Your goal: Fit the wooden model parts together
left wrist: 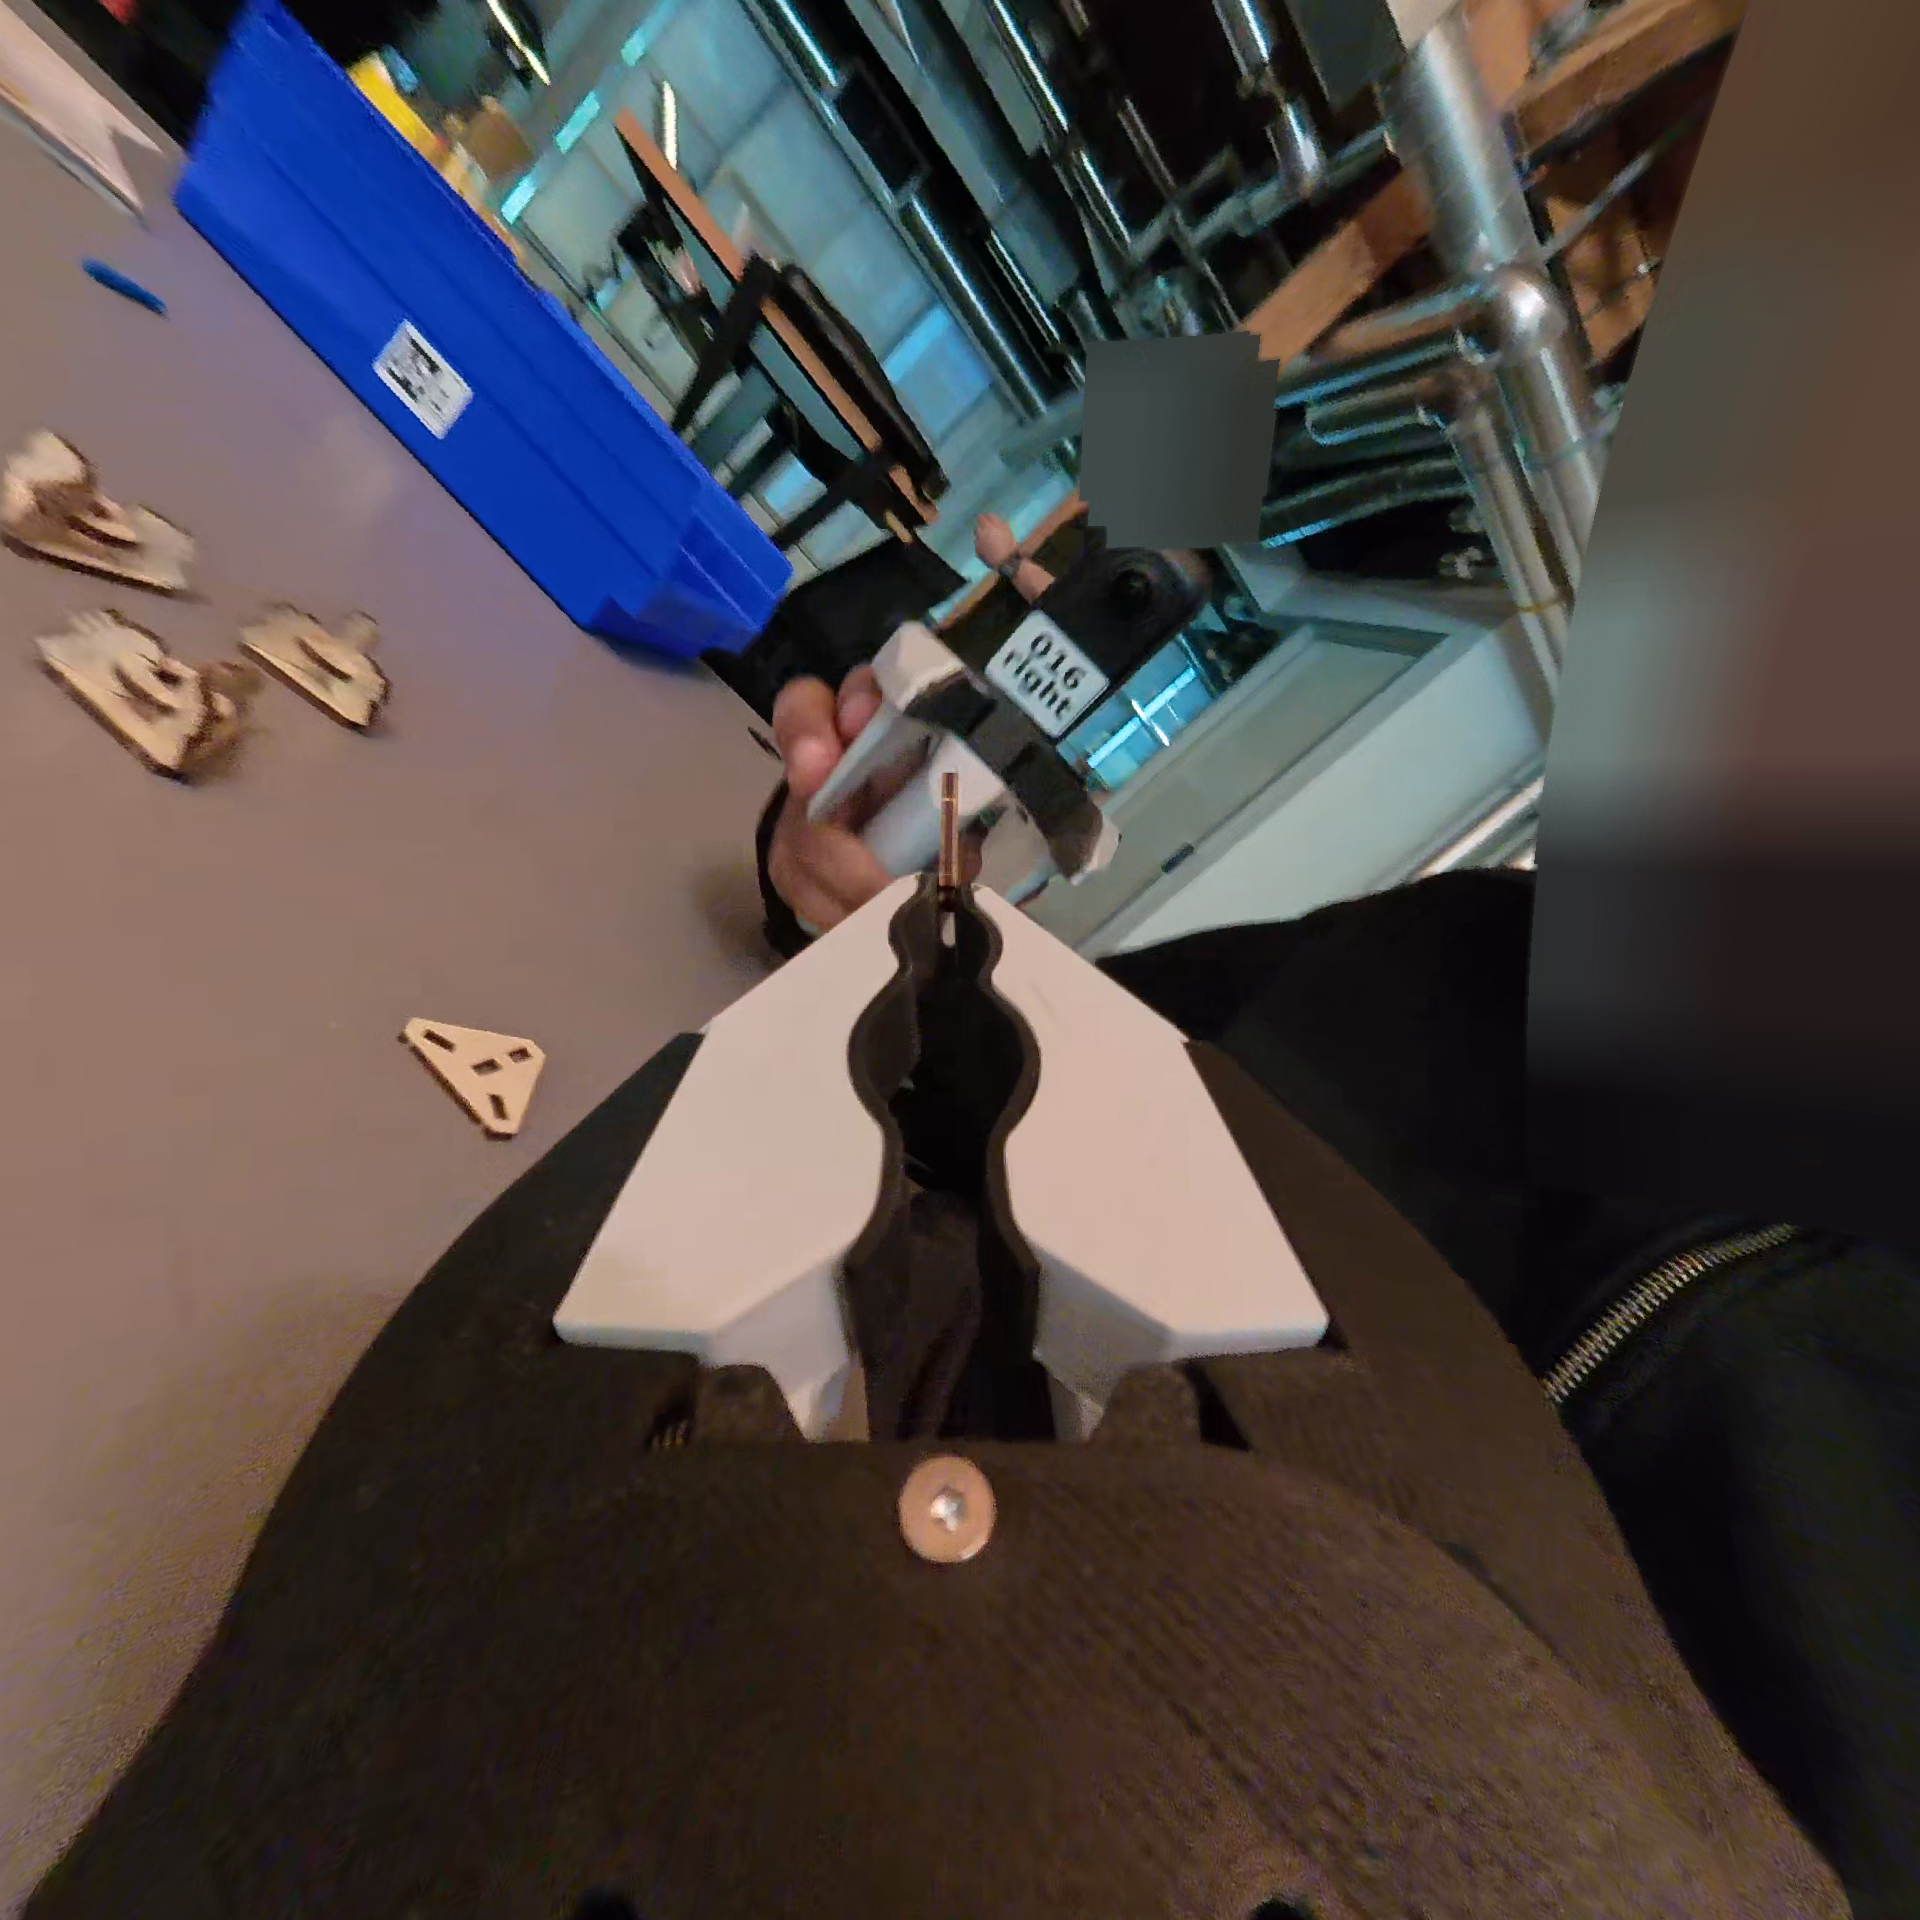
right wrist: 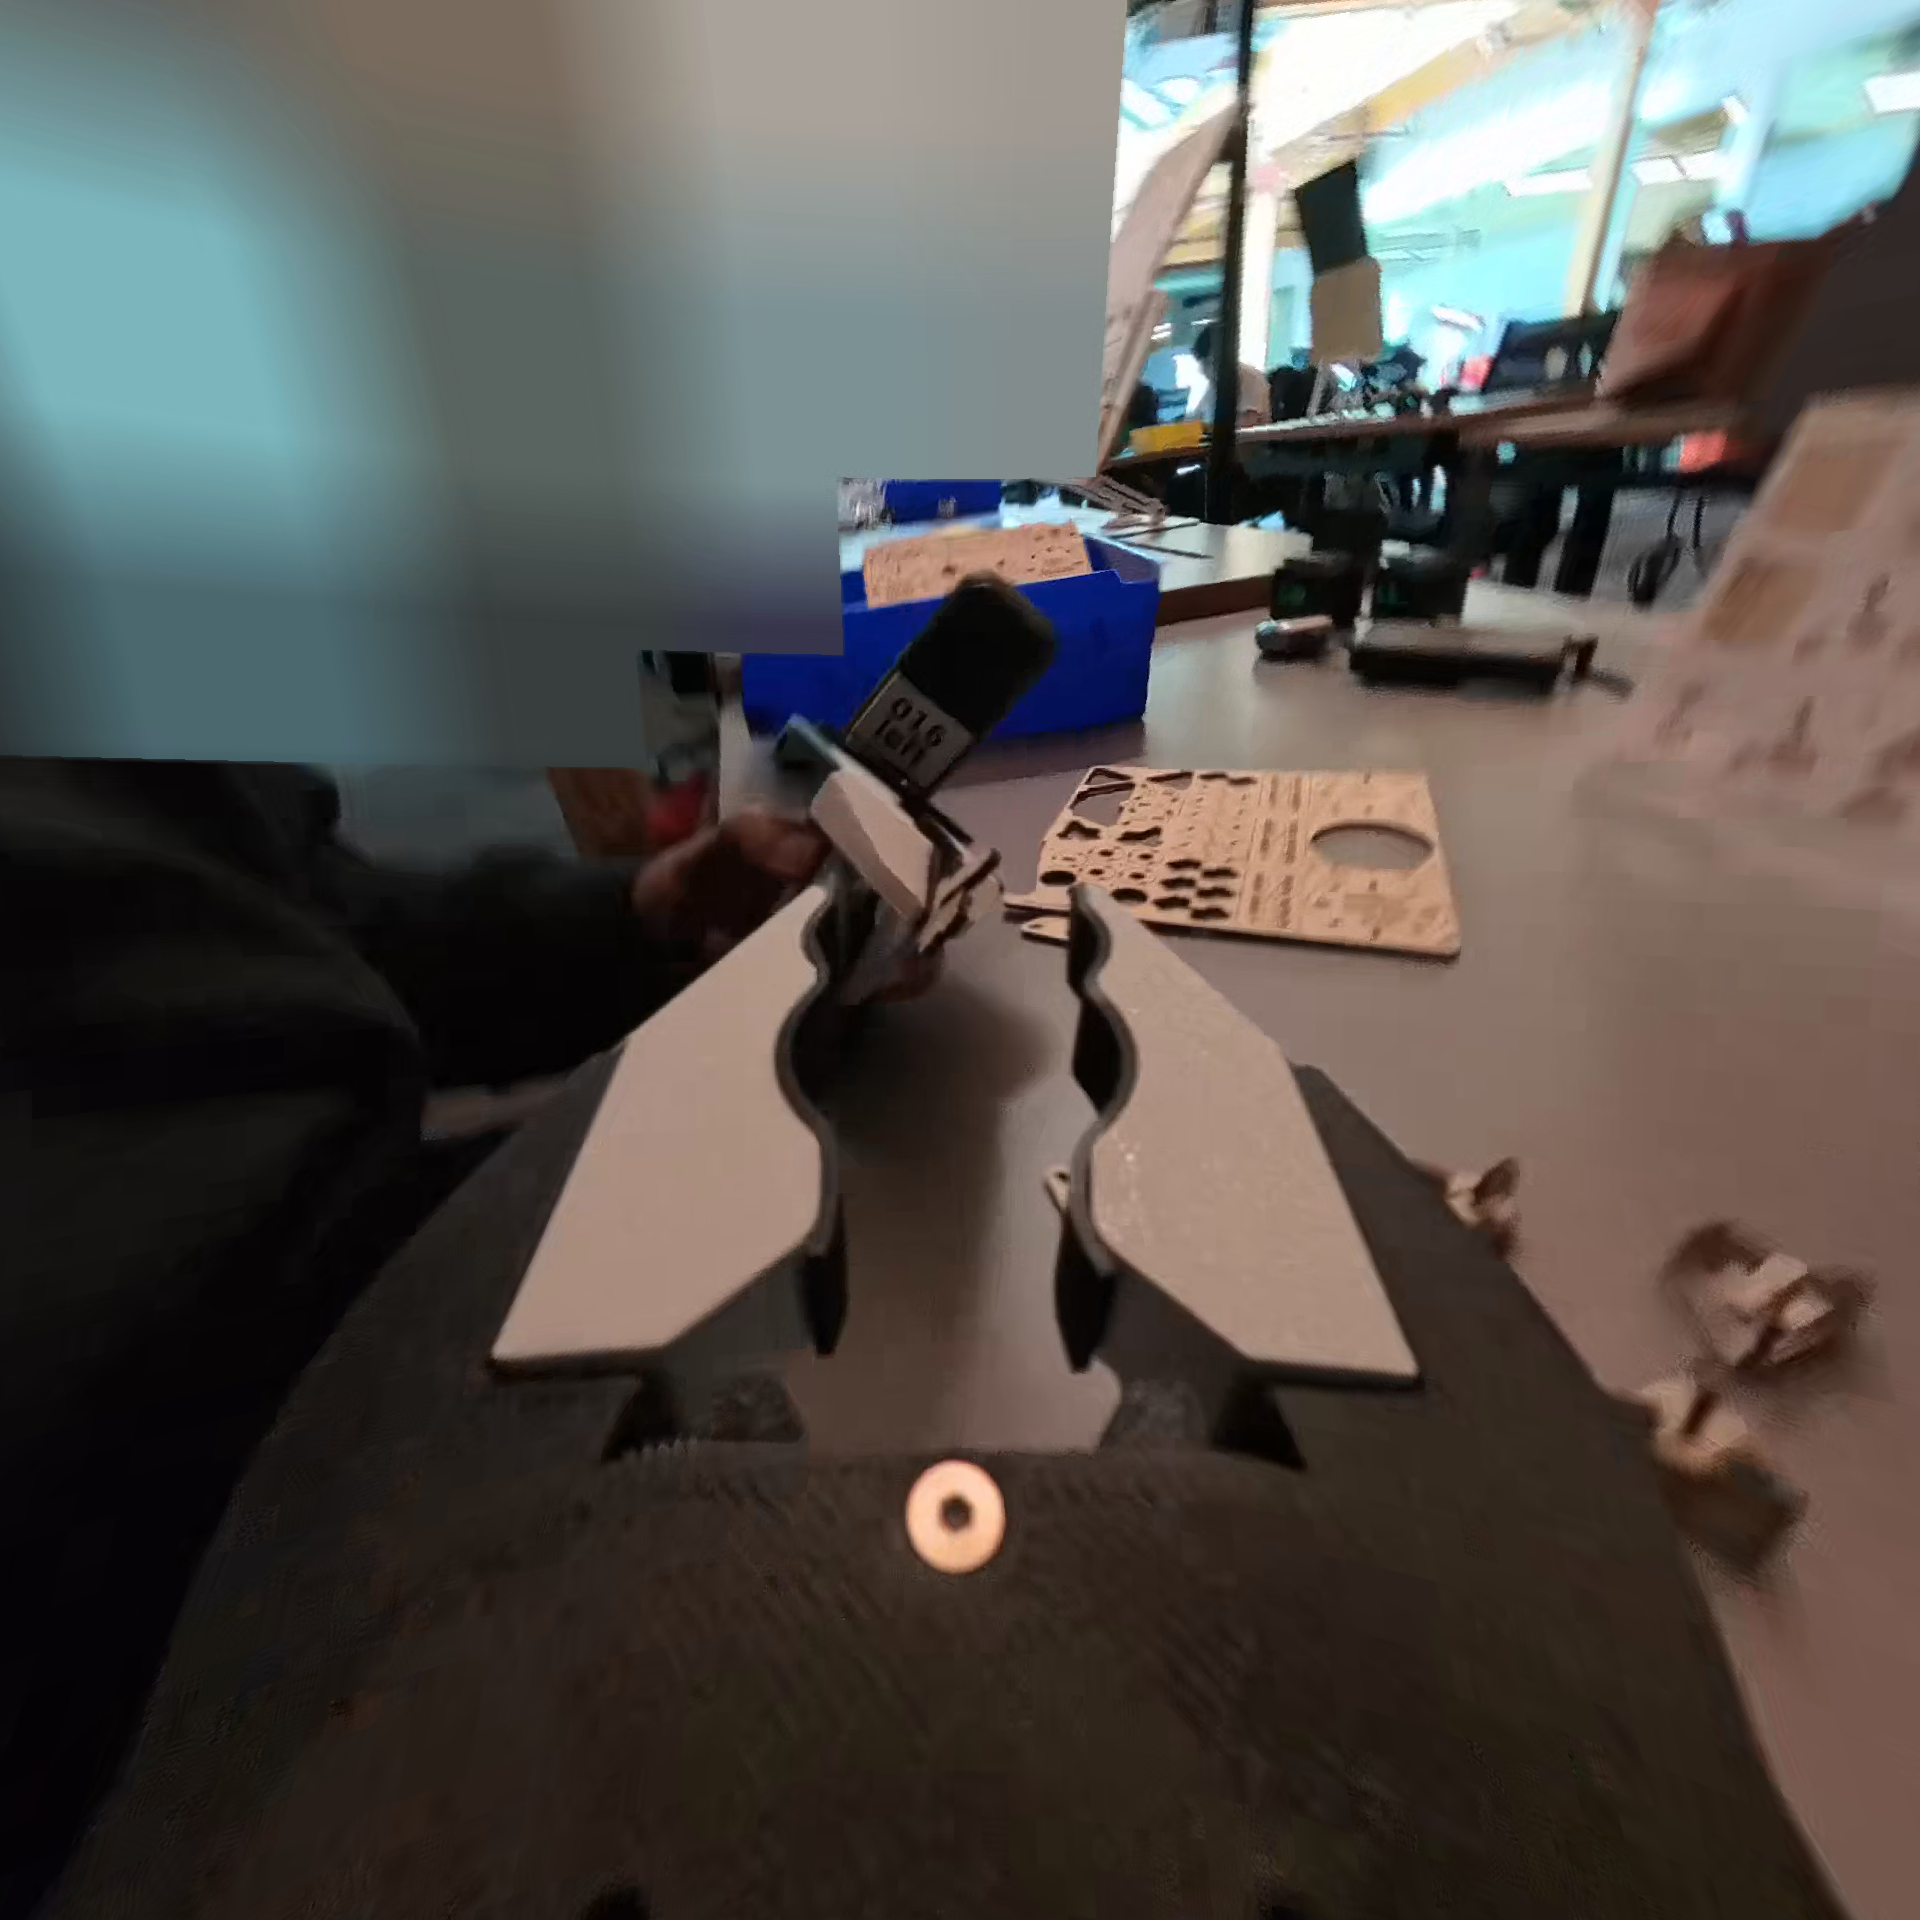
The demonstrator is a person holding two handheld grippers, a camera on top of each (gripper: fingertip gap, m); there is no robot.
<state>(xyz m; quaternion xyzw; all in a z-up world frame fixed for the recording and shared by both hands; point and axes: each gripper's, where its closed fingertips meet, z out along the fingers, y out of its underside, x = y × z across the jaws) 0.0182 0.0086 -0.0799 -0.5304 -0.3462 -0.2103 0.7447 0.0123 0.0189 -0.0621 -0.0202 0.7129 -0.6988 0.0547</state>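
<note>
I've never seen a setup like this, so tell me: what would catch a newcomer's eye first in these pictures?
Probably the left tongs, shut on a thin wooden piece seen edge-on, sticking out past their white tips. Just beyond, a hand holds the right tongs, which stand open with nothing between them. On the grey table lie small wooden cutouts, a punched-out wooden sheet and a blue bin.

Surface: grey matte tabletop (left wrist: 312, 883)
Bin: blue plastic bin (left wrist: 468, 364) on it
Sheet: flat pale plywood sheet with cut-out holes (right wrist: 1247, 862)
Small parts: pale triangular plywood piece (left wrist: 478, 1070); blurred plywood assemblies (left wrist: 156, 686)
</note>
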